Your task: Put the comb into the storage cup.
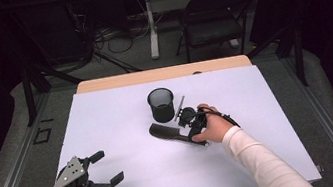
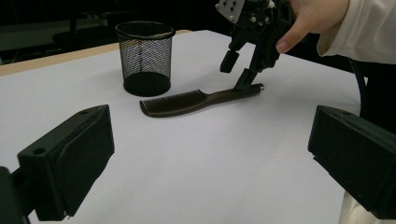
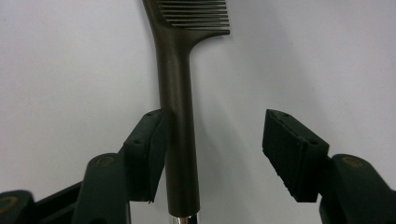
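Comb (image 3: 176, 116) handle lies between right gripper (image 3: 212, 154) fingers (image 3: 289, 151), touching one

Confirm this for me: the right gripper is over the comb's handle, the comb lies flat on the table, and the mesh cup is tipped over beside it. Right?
Not quite. The mesh cup stands upright, open end up, as the left gripper view shows. The rest holds: the right gripper straddles the handle of the comb, which lies flat on the table.
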Demonstrator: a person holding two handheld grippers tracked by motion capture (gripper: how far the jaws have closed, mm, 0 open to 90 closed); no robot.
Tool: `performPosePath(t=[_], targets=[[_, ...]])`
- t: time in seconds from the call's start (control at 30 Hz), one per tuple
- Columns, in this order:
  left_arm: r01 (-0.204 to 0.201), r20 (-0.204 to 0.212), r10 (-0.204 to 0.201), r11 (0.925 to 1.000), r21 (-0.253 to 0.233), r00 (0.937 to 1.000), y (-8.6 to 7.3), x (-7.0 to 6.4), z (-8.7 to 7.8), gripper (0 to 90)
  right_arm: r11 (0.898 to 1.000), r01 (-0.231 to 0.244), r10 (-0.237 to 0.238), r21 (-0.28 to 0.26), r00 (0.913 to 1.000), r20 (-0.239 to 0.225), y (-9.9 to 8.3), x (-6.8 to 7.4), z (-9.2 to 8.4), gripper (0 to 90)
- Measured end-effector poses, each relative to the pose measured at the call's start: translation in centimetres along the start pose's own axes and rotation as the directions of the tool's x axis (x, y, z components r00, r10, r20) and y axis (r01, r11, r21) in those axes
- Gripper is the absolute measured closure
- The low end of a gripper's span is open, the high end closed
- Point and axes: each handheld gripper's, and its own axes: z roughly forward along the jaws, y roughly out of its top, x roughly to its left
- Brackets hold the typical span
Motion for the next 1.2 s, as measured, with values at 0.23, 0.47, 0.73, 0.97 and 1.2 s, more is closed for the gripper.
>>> performPosePath(t=[0.23, 0.47, 0.73, 0.97, 1.2], targets=[[-0.001, 0.000, 0.001, 1.0000, 0.002, 1.0000, 0.0, 0.0, 0.0, 0.5, 1.000, 0.007, -0.006, 0.028, 0.9997, -0.025, 0.1, 0.0, 0.4, 45.5], [-0.001, 0.006, 0.001, 1.0000, 0.004, 1.0000, 0.0, 0.0, 0.0, 0.5, 0.999, 0.031, -0.030, 0.030, 0.9988, -0.040, 0.1, 0.1, 0.5, 49.1], [0.000, 0.009, 0.000, 1.0000, 0.005, 1.0000, 0.0, 0.1, 0.1, 0.4, 0.998, 0.053, -0.050, 0.043, 0.9967, -0.063, 0.2, 0.4, 0.8, 55.5], [0.001, 0.009, -0.001, 1.0000, 0.006, 1.0000, 0.0, 0.1, 0.1, 0.5, 0.995, 0.076, -0.072, 0.059, 0.9948, -0.072, 0.2, 0.7, 1.2, 60.6], [0.002, 0.011, -0.002, 1.0000, 0.007, 0.9999, -0.1, 0.1, 0.1, 0.5, 0.993, 0.093, -0.088, 0.073, 0.9934, -0.074, 0.3, 0.8, 1.5, 64.0]])
